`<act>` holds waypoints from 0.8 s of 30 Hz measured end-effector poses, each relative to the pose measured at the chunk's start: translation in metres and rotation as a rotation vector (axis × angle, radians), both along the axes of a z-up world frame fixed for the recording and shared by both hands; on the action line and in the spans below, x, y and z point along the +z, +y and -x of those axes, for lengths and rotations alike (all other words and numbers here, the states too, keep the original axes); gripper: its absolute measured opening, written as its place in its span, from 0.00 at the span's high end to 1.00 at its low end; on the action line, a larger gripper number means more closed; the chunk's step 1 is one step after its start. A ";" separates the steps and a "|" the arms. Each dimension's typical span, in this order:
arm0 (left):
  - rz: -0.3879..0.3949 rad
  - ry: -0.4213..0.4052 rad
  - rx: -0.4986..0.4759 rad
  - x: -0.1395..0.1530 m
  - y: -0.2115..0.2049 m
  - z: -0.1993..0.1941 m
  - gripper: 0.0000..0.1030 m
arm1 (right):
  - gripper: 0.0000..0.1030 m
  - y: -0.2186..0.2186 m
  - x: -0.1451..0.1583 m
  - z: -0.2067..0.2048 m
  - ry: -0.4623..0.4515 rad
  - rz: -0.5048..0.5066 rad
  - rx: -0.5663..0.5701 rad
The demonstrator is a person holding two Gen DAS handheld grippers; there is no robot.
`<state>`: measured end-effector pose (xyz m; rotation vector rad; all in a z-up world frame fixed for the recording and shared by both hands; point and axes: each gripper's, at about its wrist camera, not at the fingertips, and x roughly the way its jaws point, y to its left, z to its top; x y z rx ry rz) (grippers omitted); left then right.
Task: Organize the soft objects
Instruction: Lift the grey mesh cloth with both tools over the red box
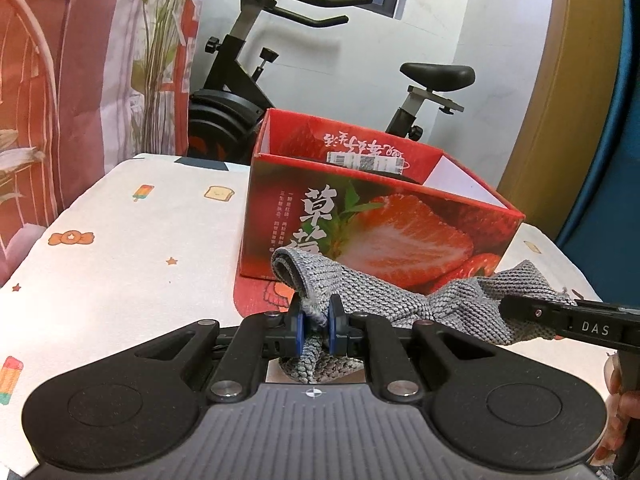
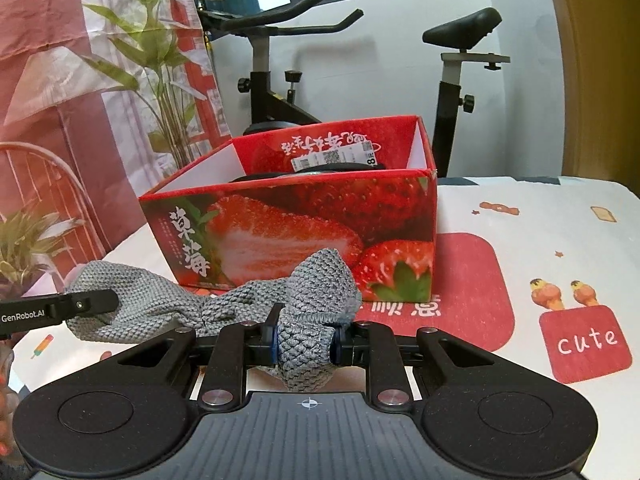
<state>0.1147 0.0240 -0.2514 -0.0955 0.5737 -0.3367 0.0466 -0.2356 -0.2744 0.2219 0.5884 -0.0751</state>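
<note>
Left wrist view: one red strawberry box (image 1: 380, 232), open-topped, standing on patterned cloth (image 1: 120, 240); inside, only a dark rounded shape and a barcode label (image 1: 366, 161) visible, contents otherwise hard to tell. Left gripper (image 1: 316, 322) angled down toward box, clenched on one end of grey knit cloth (image 1: 400, 296). Knit stretched rightward to right gripper (image 1: 520, 312), entering from the right edge, fingertips buried in the other end. Part of a hand (image 1: 618, 408) at right edge.

Right wrist view: left gripper (image 2: 96, 303) at left edge, tip against knit (image 2: 224, 304). Right gripper (image 2: 306, 340) tilted down, gripping a thick bunched fold of knit. Knit hanging just before box (image 2: 296, 232) front, outside it. One exercise bike (image 2: 280, 80) behind.

Counts: one box, one knit, two grippers.
</note>
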 end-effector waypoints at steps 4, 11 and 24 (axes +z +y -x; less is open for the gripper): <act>-0.004 0.002 0.005 0.000 0.001 -0.001 0.88 | 0.80 0.003 0.000 0.000 0.000 0.002 0.003; 0.002 0.001 0.007 0.000 0.000 0.001 0.88 | 0.80 0.001 0.000 -0.002 -0.001 -0.003 0.001; 0.038 -0.104 0.001 0.036 0.003 -0.007 0.88 | 0.80 -0.015 0.063 -0.027 -0.142 0.037 0.054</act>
